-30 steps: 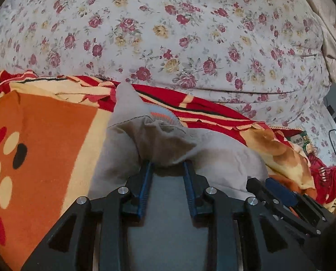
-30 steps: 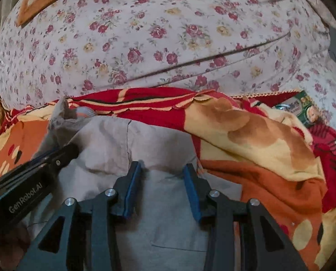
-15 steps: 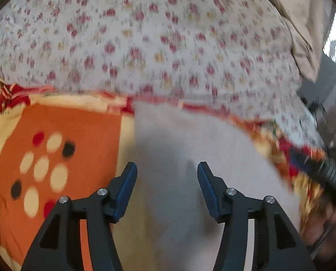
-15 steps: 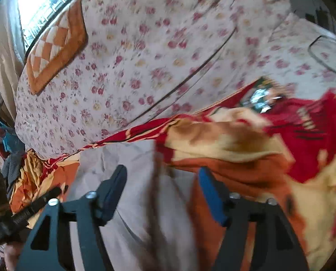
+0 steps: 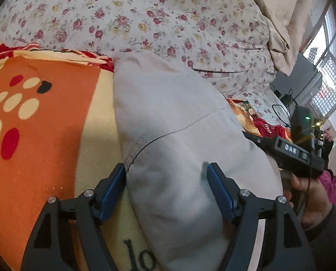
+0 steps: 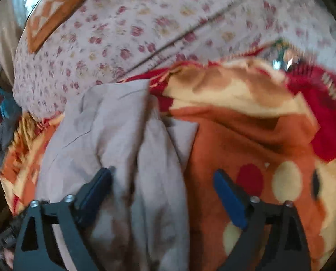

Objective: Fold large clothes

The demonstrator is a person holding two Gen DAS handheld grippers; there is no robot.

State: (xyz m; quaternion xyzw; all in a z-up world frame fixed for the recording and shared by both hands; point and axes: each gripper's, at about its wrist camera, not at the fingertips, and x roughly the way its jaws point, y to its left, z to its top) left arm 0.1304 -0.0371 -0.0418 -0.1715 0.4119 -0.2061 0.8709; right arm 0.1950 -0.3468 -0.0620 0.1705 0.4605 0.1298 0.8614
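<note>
Both hand-held grippers' jaws are opening over grey garment (image 5: pixel 172 135).

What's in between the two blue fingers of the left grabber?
In the left wrist view, the grey garment lies in the gap of the left gripper. Its jaws are opening and are not pinching the cloth.

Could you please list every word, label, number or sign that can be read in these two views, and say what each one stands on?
"DAS" on the black body of the right gripper, seen in the left wrist view.
"lo", large dark letters, cut off, on the orange and cream blanket by the grey garment.
Red sign at the window: too small to read.
Green packet print: too small to read.
Right wrist view: too blurred, nothing readable.
</note>
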